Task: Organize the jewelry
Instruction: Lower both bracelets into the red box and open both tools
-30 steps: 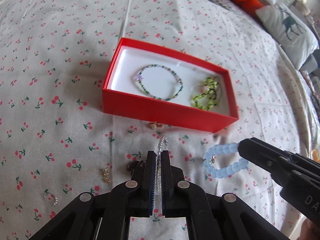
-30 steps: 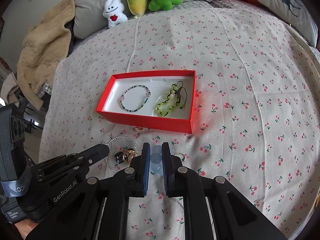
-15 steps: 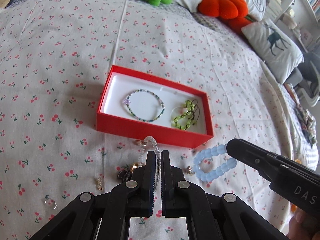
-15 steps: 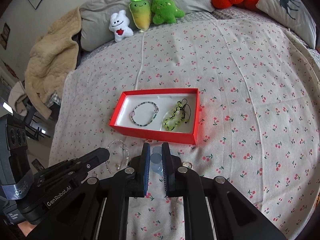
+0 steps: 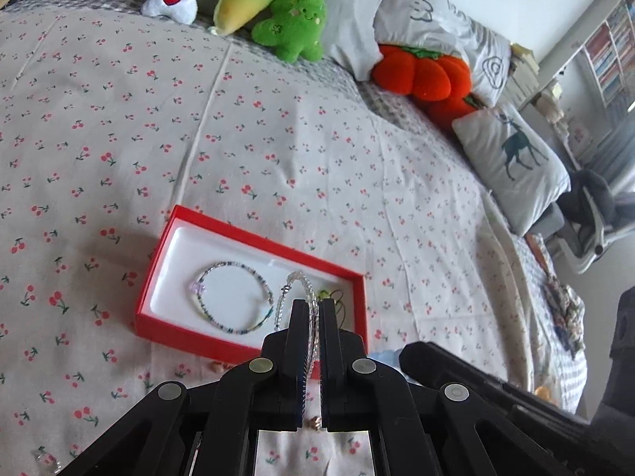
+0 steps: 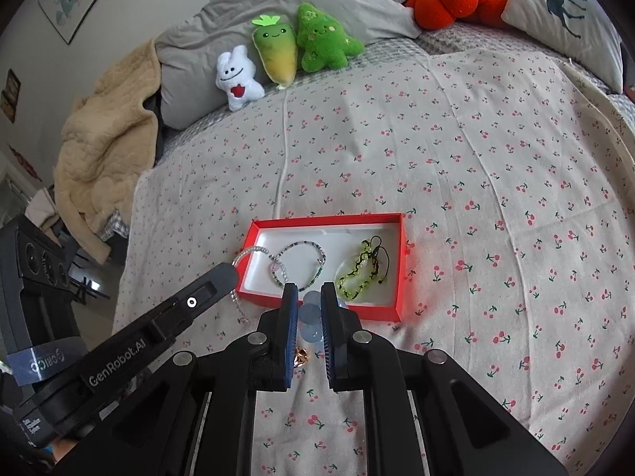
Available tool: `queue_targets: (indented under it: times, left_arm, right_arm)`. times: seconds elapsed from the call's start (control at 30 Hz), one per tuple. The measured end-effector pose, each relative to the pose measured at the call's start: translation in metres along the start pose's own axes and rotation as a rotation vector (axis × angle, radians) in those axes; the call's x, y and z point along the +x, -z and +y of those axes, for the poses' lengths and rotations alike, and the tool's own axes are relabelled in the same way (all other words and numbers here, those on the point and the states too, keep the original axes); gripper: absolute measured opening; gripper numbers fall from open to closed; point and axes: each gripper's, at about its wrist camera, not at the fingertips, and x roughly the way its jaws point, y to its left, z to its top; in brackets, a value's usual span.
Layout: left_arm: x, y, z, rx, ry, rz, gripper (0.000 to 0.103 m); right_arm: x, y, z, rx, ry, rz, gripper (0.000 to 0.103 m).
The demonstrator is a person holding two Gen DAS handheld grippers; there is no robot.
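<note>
A red box (image 5: 254, 234) with a white lining lies on the cherry-print sheet. Inside it rest a multicolour bead bracelet (image 5: 234, 297) and a green bead bracelet (image 6: 357, 265). My left gripper (image 5: 309, 305) is shut on a clear bead bracelet (image 5: 295, 277), which hangs in the air over the box's near edge. My right gripper (image 6: 309, 291) is shut on a light-blue bead bracelet (image 6: 309, 313), held just short of the box's (image 6: 325, 218) near wall. In the right wrist view the left gripper (image 6: 226, 275) with its clear bracelet (image 6: 250, 252) hangs at the box's left end.
Small loose pieces lie on the sheet: a gold charm (image 6: 300, 357), a tiny earring (image 5: 315, 422) and a small ring (image 5: 47, 458). Plush toys (image 6: 278, 51) and pillows (image 5: 512, 158) line the bed's far side. A beige blanket (image 6: 103, 150) is heaped at the left.
Both grippers have risen with their bracelets and tipped upward. The clear bracelet has come off the sheet and now hangs in front of the box. The box sits lower in both views.
</note>
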Motion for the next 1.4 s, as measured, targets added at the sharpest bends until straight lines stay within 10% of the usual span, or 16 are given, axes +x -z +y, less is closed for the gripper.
queue_targets:
  times: [0.6,0.93,1.4]
  left_arm:
    - [0.042,-0.006,0.06,-0.027,-0.288,0.041,0.001]
    - [0.023,-0.002,0.057,0.049,-0.362,0.042,0.038]
    - [0.032,0.014,0.055,0.139,-0.44,0.119,0.052]
  right_arm:
    - [0.018,-0.02,0.015,-0.053,0.072,-0.048,0.012]
    - [0.031,-0.031,0.035,-0.098,0.003,-0.096,0.012]
    - [0.072,-0.023,-0.021,-0.073,0.213,0.043,0.013]
